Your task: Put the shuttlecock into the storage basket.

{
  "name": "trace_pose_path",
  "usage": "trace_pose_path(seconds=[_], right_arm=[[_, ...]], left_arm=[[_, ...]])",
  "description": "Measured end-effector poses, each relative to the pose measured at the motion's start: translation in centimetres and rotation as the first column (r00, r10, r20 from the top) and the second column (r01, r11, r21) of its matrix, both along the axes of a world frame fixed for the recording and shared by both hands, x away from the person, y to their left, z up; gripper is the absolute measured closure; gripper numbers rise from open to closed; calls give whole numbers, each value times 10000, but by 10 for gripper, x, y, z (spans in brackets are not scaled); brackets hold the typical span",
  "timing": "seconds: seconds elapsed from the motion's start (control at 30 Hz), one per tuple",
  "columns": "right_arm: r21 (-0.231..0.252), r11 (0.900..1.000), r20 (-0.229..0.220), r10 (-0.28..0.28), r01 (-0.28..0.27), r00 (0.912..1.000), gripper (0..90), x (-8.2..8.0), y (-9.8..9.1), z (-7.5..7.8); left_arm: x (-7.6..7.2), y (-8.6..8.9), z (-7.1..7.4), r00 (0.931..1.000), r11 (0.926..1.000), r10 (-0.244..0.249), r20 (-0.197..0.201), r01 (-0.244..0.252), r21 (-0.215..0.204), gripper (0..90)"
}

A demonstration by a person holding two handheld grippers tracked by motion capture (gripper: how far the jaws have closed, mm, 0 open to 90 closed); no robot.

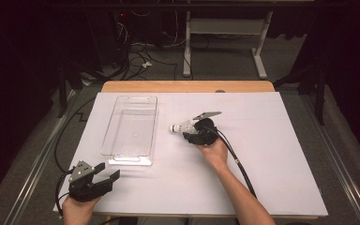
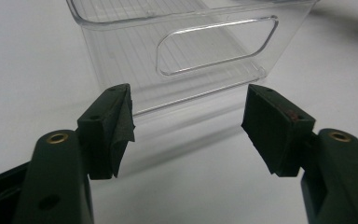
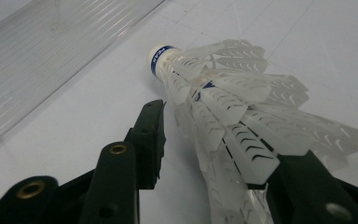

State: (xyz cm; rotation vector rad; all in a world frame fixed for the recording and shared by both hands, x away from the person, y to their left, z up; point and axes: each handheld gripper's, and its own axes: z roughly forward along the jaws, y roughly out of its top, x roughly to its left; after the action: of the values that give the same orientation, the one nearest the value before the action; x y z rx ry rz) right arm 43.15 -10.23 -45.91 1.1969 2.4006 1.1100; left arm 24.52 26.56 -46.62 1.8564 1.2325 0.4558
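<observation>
Two hand-held grippers are at work over the white worktop [image 1: 272, 154]. Nearest the person, at the front left corner, the left hand-held gripper [image 1: 107, 171] rests low with its jaws spread wide and nothing between them; in the left gripper view its pads [image 2: 121, 122] face the near end wall of a clear plastic bin [image 2: 191, 56], apart from it. Farther in, near the middle of the worktop, the right hand-held gripper [image 1: 190, 132] lies low around a white shuttlecock [image 1: 182, 126]. In the right gripper view the feather skirt [image 3: 242, 116] sits between the jaws, with the left pad [image 3: 151, 135] standing just clear of the feathers while the right jaw lies under them; whether it presses cannot be told. The blue-banded cork tip [image 3: 158, 58] points away toward the bin. That bin [image 1: 131, 129] stands lengthwise just left of the shuttlecock, apart from it, and holds nothing.
</observation>
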Motion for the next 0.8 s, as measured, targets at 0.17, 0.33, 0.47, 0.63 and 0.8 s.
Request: trace_pose_path(seconds=[0.17, 0.33, 0.47, 0.63, 0.8], right_arm=[[-105, 9999, -50, 48, -48, 10000, 683, 1, 2, 1], [12, 10000, -67, -3, 3, 10000, 773, 0, 2, 4], [27, 10000, -30, 43, -43, 10000, 832, 0, 1, 6], [90, 10000, -75, 40, -39, 10000, 871, 0, 0, 7], [98, 9999, -116, 107, -105, 9999, 886, -1, 0, 8]], left_arm=[[0, 0, 0, 10000, 10000, -9, 5, 9, -2, 342], [0, 0, 0, 10000, 10000, -10, 19, 10, 0, 342], [0, 0, 0, 10000, 10000, -10, 11, 10, 3, 342], [0, 0, 0, 10000, 10000, -5, 15, 5, -3, 342], [0, 0, 0, 10000, 10000, -7, 39, 7, 2, 342]])
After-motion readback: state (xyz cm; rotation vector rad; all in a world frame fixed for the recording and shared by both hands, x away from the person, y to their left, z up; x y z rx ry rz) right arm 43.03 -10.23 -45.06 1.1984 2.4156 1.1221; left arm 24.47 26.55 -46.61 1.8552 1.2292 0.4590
